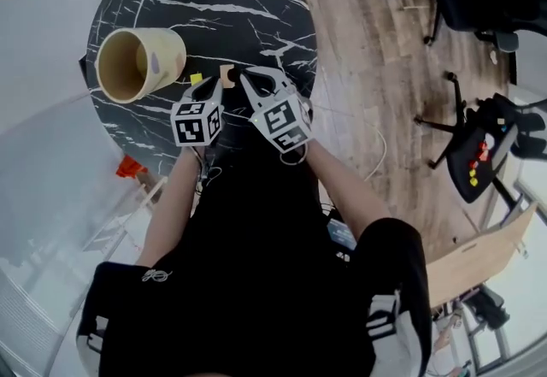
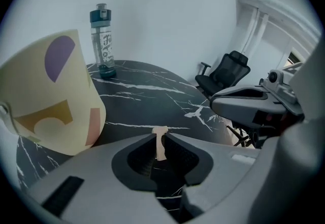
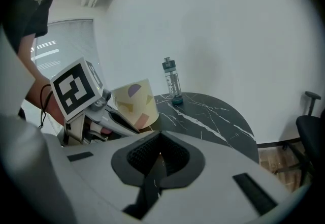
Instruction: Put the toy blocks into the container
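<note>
Nearest us, our right gripper point(image 1: 254, 80) is pressed closed and empty; our left gripper point(image 1: 212, 86) stands a slit apart, clamping nothing; the tan block point(image 1: 226, 74) lies just off its tips at 1 o'clock, the yellow block point(image 1: 196, 78) at 11, both on the table point(image 1: 256, 16); we judge it wise to widen the jaws, straddle squarely, then squeeze; the container point(image 1: 137, 63) waits at 10 o'clock.

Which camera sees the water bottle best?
The left gripper view: the water bottle stands upright on the black table, large and clear from cap to base. The right gripper view shows it small and far away. The head view sees it from above, near the table's far edge.
</note>
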`<state>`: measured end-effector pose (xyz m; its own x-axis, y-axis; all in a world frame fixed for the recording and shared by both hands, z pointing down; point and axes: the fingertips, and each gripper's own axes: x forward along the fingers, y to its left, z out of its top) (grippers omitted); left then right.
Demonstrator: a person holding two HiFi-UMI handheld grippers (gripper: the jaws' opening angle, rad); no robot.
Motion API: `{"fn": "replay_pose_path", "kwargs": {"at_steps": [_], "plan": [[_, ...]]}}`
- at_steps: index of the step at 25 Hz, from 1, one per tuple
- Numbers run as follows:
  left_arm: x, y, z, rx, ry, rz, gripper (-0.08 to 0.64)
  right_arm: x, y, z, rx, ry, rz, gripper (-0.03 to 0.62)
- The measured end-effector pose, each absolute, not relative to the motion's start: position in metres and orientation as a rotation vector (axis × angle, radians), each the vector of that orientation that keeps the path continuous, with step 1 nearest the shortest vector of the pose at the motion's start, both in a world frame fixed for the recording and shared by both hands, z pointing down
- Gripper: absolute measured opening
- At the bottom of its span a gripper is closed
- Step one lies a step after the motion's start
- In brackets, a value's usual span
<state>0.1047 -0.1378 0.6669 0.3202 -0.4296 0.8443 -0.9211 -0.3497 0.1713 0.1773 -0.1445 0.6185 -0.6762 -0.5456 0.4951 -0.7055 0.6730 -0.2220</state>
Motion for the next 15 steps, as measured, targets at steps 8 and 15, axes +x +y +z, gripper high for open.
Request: {"fn": "replay_pose_path", "kwargs": {"at_steps": [8,15], "plan": [[0.11,-0.144,0.697,1.808,-1.161,0.91,0.132,0.184,-0.149,0.629,0.955,-2.474,0.572,-0.003],[0.108,-0.146,0.72,1.728,-1.15,0.968,0.136,0.196,-0.146,0.634,0.957,-2.445,0.599,-0.003]]}}
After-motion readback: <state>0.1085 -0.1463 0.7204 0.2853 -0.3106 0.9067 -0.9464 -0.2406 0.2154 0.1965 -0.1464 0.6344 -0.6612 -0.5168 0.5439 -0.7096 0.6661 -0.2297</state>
